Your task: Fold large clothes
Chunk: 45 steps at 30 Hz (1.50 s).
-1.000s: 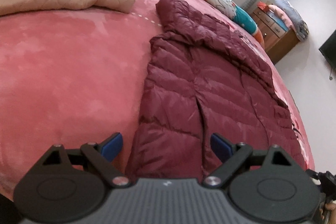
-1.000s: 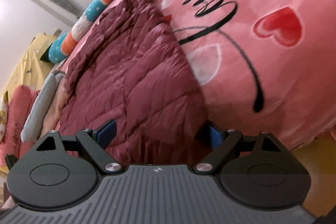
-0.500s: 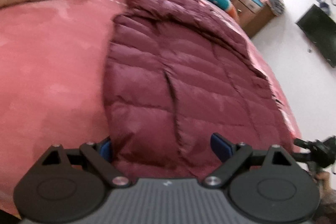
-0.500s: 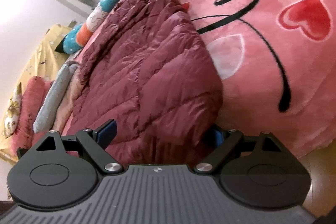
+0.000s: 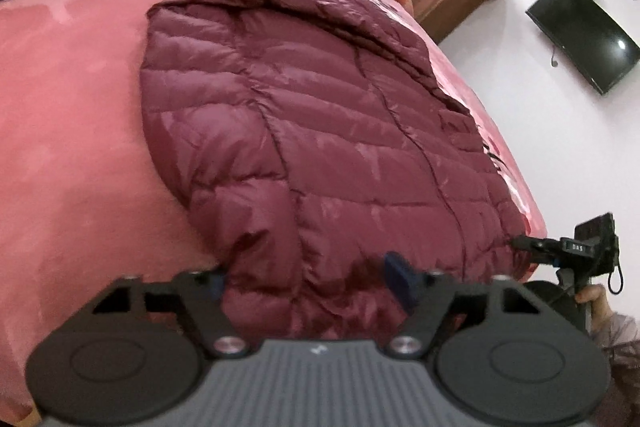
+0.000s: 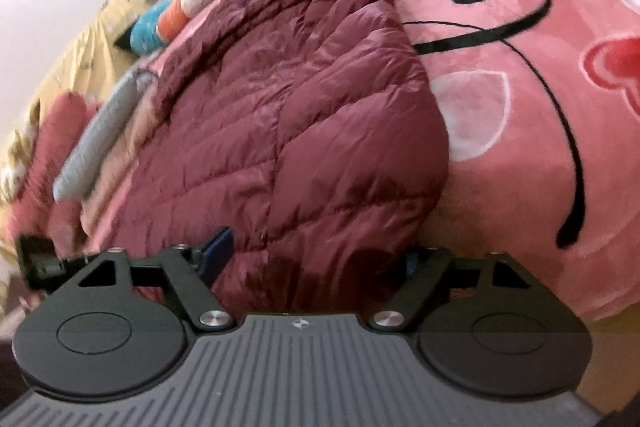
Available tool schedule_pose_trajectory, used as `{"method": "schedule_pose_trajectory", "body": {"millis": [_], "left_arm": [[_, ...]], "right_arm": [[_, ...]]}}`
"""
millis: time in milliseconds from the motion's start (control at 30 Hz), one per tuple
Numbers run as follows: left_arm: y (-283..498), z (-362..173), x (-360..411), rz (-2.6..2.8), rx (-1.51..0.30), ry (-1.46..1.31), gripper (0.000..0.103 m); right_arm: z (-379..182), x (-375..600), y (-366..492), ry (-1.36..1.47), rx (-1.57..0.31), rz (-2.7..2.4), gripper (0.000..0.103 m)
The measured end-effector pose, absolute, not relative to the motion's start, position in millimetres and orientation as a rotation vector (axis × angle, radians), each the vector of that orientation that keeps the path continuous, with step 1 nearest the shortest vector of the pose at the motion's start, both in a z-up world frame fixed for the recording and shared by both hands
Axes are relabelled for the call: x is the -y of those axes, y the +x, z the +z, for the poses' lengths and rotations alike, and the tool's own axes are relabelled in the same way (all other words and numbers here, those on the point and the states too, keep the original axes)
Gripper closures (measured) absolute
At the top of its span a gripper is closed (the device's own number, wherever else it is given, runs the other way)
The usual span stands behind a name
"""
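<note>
We see the bed [image 5: 72, 115] under a pink blanket, the jacket [image 5: 320, 131] spread flat across it for folding. Our left tool [image 5: 308, 279] and right tool [image 6: 316, 259] each straddle a hem corner, jaws wide apart, likely to pinch it. A TV [image 5: 584, 35] hangs on the wall.

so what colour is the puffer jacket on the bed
Dark maroon, quilted in stitched bands; the puffer jacket shows best in the left wrist view.
</note>
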<state>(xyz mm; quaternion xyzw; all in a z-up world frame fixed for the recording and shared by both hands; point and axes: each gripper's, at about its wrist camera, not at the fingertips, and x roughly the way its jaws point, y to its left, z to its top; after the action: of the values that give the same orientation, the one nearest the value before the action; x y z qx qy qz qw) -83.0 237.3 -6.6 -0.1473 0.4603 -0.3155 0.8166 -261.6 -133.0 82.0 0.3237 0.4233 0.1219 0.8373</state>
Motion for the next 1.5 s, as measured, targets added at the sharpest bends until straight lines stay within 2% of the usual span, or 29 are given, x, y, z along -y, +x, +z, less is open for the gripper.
{"method": "schedule_pose_trajectory", "body": {"millis": [33, 133, 233, 333, 533, 933, 1200, 1500], "left_arm": [[-82.9, -6.8, -235.4, -0.682, -0.979, -0.31, 0.05], [-80.9, -7.1, -232.7, -0.702, -0.975, -0.31, 0.066], [-78.3, -2.2, -237.0, -0.726, -0.951, -0.367, 0.077], [-73.3, 3.5, -243.8, -0.746, -0.928, -0.46, 0.081], [-61.8, 19.9, -246.5, -0.781, -0.876, -0.611, 0.084], [15.1, 72.6, -239.5, -0.779, -0.726, -0.826, 0.084], [110.2, 87.3, -241.9, -0.648, -0.66, -0.885, 0.084], [202.8, 63.8, -240.7, -0.446, -0.7, -0.901, 0.084]], "right_arm": [[83.8, 128.6, -260.0, 0.651, -0.913, 0.263, 0.024], [87.8, 118.6, -254.3, 0.563, -0.954, 0.273, 0.046], [96.1, 110.1, -246.7, 0.518, -0.952, 0.274, 0.059], [107.8, 106.7, -241.2, 0.5, -0.919, 0.308, 0.068], [129.5, 107.9, -227.5, 0.606, -0.8, 0.372, 0.073], [163.1, 139.9, -169.2, 0.918, -0.405, 0.45, 0.073], [168.2, 168.9, -84.4, 0.953, -0.261, 0.425, 0.074], [152.3, 187.1, 4.7, 0.919, -0.218, 0.31, 0.074]]}}
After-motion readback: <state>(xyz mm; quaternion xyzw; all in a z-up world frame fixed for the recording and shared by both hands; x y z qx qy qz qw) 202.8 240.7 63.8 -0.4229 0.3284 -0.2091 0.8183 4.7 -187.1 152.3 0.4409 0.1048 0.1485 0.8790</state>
